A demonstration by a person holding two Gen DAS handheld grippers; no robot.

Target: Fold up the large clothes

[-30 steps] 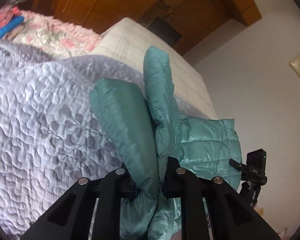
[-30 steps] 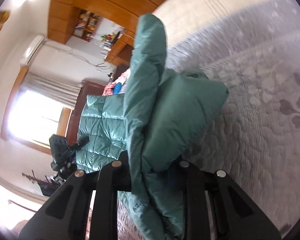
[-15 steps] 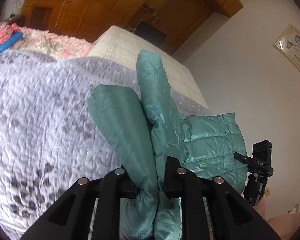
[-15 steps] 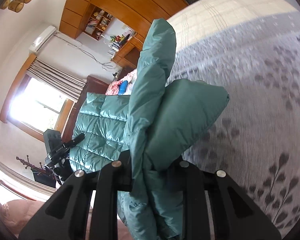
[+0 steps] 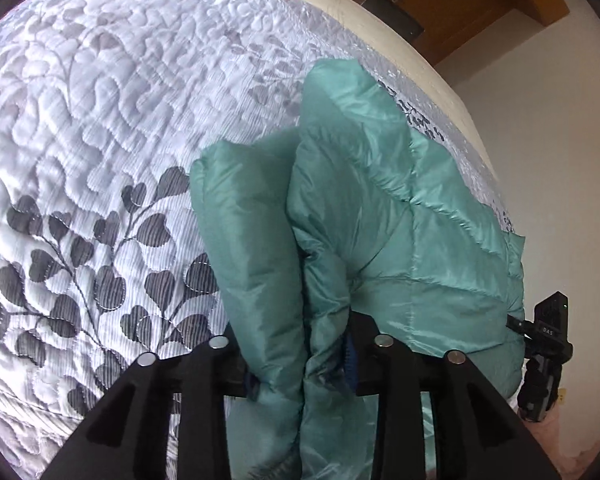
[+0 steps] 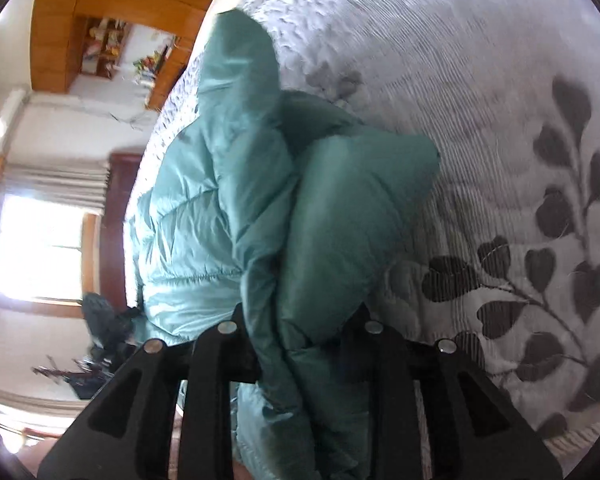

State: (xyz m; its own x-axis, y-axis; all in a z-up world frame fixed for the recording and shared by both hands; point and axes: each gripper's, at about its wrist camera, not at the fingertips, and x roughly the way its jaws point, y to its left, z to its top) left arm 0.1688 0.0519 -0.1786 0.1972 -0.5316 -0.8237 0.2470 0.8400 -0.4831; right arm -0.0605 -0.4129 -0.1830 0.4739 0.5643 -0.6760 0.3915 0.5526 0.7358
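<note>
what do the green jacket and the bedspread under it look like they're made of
Teal jacket: looks like thin, glossy synthetic shell, maybe nylon, over puffy fill; it shows sheen, stitched channels and plump folds where the left gripper and right gripper pinch it.
Bedspread: seems a quilted woven fabric, matte to slightly satiny, with raised stitched swirls and printed grey leaves. Exact fibres can't be told.

I'm seeing the puffer jacket showing as plain teal-green, glossy on the stitched quilted panels and duller on the smooth sleeve, with a bit of blue peeking at the pinch; the left gripper and right gripper are both reading matte black with silver round studs. The bedspread is coming through pale lilac-white with a stitched pebble quilt pattern and dark grey striped leaf sprigs, and the cabinets are showing orange-brown wood.
</note>
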